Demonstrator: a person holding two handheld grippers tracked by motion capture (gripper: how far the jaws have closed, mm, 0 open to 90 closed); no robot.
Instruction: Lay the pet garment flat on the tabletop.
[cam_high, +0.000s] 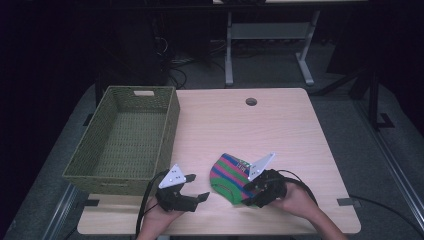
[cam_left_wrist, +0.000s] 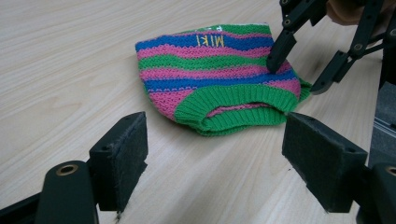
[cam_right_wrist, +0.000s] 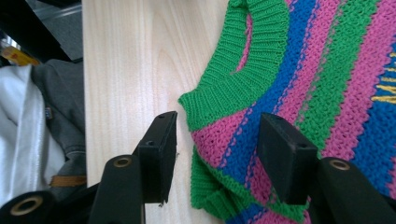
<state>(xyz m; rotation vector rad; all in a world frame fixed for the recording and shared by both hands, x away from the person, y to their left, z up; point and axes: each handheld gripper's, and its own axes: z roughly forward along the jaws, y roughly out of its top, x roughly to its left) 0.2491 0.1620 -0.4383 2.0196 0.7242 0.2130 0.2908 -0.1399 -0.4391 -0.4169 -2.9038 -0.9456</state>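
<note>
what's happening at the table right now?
A person holds a gripper in each hand over a striped knit garment lying flat on the wooden table. The right gripper has its jaws open, one on the garment's corner by the green ribbed hem, the other just off its edge. The left gripper is open, aimed at the hem opening but short of it. A woven green basket sits at the table's left.

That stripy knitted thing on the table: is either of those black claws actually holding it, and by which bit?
Nothing is held yet. The right gripper stands open astride the striped knit's green ribbed edge; the left gripper is open, short of it.
</note>
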